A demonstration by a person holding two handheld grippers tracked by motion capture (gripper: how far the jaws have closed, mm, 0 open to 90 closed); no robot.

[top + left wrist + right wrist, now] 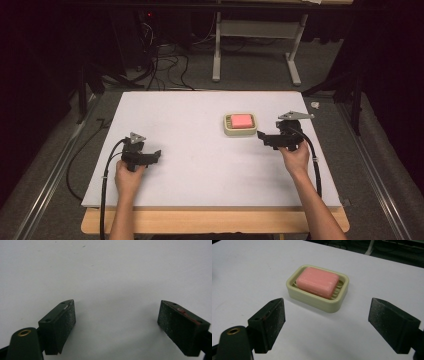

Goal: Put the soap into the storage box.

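A pink bar of soap [242, 120] [317, 282] lies in a cream soap dish [227, 131] [317, 302] on the white table, right of centre. My right gripper [261, 136] [327, 323] is open just to the dish's right, its jaws wide apart and pointing at the dish, a short gap short of it. Over at the front left, my left gripper [157, 155] [116, 321] is open above bare white table with nothing between its jaws. A hand holds each gripper.
The white table top [190, 165] rests on a wooden board whose edge shows at the front. Behind the table are a white frame stand [257, 30], cables on the floor and dark surroundings. A small white object [315, 105] lies off the right edge.
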